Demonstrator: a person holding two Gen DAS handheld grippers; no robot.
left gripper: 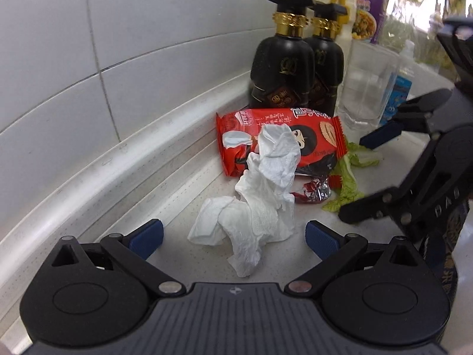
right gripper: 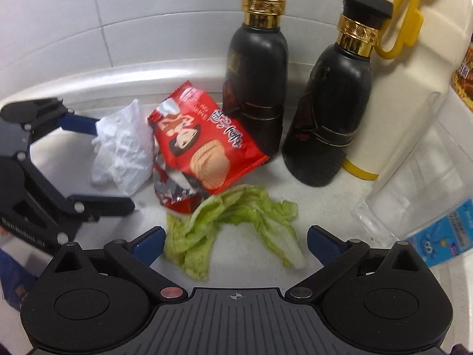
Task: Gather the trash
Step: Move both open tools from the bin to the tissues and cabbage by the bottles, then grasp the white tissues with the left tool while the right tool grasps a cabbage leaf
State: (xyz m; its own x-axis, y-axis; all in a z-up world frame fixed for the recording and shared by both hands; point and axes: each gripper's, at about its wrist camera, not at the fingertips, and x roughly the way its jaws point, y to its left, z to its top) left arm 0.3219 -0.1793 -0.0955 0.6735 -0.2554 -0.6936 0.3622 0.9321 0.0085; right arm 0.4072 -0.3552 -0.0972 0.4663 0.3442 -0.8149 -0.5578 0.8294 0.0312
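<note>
A crumpled white tissue (left gripper: 260,195) lies on the counter between the open fingers of my left gripper (left gripper: 233,239). Behind it lies a red snack packet (left gripper: 283,136), with a small torn red-and-silver wrapper (left gripper: 313,192) under its near edge. In the right wrist view my right gripper (right gripper: 236,244) is open around a green lettuce leaf (right gripper: 236,222); the packet (right gripper: 207,151), torn wrapper (right gripper: 174,195) and tissue (right gripper: 121,153) lie beyond it. The right gripper also shows in the left wrist view (left gripper: 357,174), open over the lettuce (left gripper: 348,183).
Two black pump bottles (right gripper: 257,74) (right gripper: 331,112) stand against the tiled wall. A cream bottle with a yellow clip (right gripper: 414,59), a clear glass (left gripper: 366,82), a small blue carton (right gripper: 437,236) and a purple noodle cup (left gripper: 369,14) stand to the right.
</note>
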